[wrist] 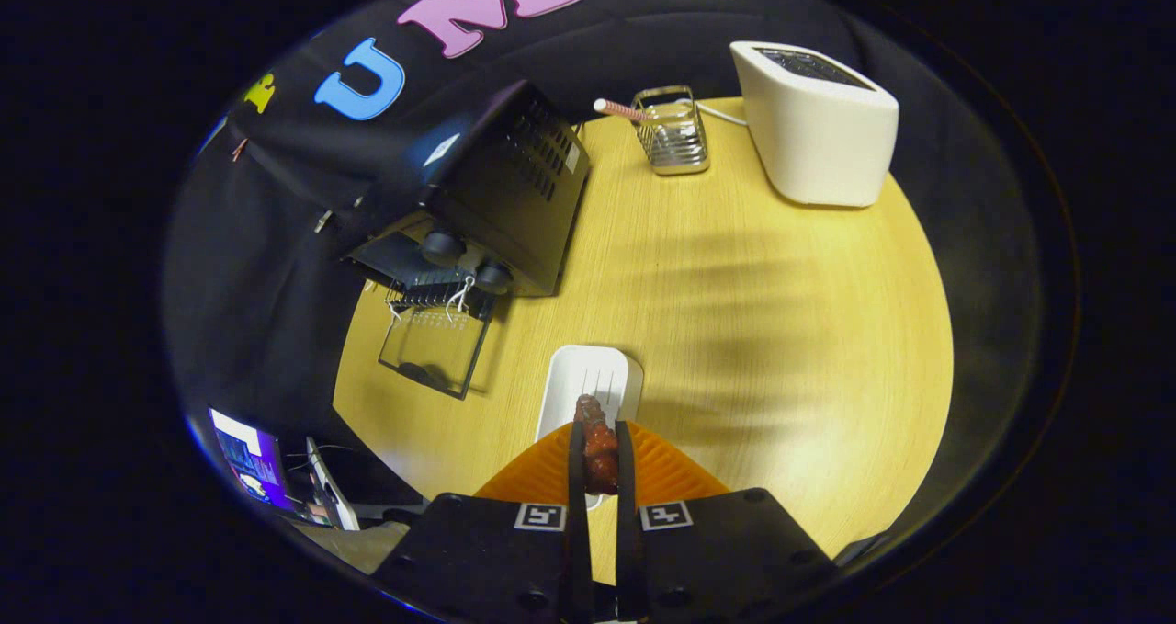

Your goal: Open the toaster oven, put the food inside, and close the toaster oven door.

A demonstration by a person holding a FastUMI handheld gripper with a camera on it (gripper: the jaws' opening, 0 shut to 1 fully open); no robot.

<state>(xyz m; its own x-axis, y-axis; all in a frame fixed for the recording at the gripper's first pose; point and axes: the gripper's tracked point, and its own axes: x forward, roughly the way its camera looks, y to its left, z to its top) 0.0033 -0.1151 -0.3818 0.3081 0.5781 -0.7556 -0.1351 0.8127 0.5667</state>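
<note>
My gripper (599,436) is shut on a reddish-brown piece of food (598,448), which sticks up between the two fingers. It hangs above a small white ribbed tray (574,383) on the wooden table (753,330). Beyond and to the left stands the black toaster oven (501,187), turned at an angle near the table's edge. Its glass door (434,353) lies folded down flat, and a wire rack (432,298) juts out of the opening. Two dark knobs (443,247) show on its front.
A white pop-up toaster (818,119) stands at the far right of the table. Next to it is a small metal wire holder (675,132) with a striped straw (620,109). A lit screen (246,463) sits below the table's left edge.
</note>
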